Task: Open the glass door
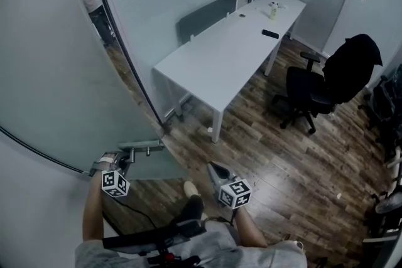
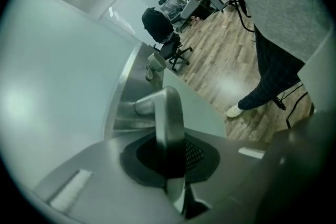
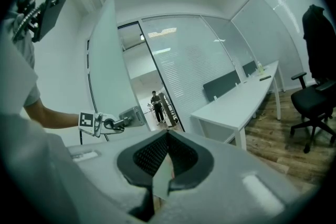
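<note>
Left gripper (image 2: 172, 162) clamped the silver metal lever handle (image 2: 168, 113), right gripper (image 3: 167, 157) sat closed, empty; grip could slip off if the frosted glass door (image 1: 50, 72) swung.

Dim, bluish light; pale glare on the wooden floor (image 1: 279, 179) (edges fisheye-warped, darkly vignetted).

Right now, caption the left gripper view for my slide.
Left hand-held gripper clamped on the metal door handle of the frosted glass door.
</note>
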{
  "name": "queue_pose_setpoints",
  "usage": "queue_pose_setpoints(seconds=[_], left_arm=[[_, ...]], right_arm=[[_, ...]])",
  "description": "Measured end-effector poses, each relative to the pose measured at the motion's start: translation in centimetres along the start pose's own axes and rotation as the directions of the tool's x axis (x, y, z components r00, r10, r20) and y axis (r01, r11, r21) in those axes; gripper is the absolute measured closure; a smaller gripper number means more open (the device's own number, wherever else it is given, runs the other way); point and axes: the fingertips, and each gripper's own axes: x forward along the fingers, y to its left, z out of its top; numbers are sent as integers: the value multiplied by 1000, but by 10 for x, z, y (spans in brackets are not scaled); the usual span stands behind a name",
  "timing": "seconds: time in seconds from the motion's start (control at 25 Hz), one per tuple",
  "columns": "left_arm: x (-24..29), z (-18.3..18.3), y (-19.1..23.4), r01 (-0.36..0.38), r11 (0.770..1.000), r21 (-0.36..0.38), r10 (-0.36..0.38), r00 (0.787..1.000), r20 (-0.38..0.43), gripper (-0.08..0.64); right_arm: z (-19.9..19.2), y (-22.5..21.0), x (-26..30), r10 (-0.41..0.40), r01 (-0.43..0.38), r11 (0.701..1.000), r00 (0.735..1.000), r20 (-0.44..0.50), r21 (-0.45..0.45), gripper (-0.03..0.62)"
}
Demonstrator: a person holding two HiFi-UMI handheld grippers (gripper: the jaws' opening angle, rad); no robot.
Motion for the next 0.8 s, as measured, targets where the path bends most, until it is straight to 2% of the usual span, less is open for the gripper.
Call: queue_pose_setpoints(seconds=[0.4, 0.8], left_arm=[[-22, 7, -24, 24, 999, 35, -24, 1000, 6, 541], [-36, 9, -44, 28, 998, 62, -31, 999, 36, 543]], right_arm=[[-16, 17, -38, -15, 15, 1000, 1000, -13, 8, 591], [-22, 48, -43, 10, -11, 999, 1000, -28, -38, 591]])
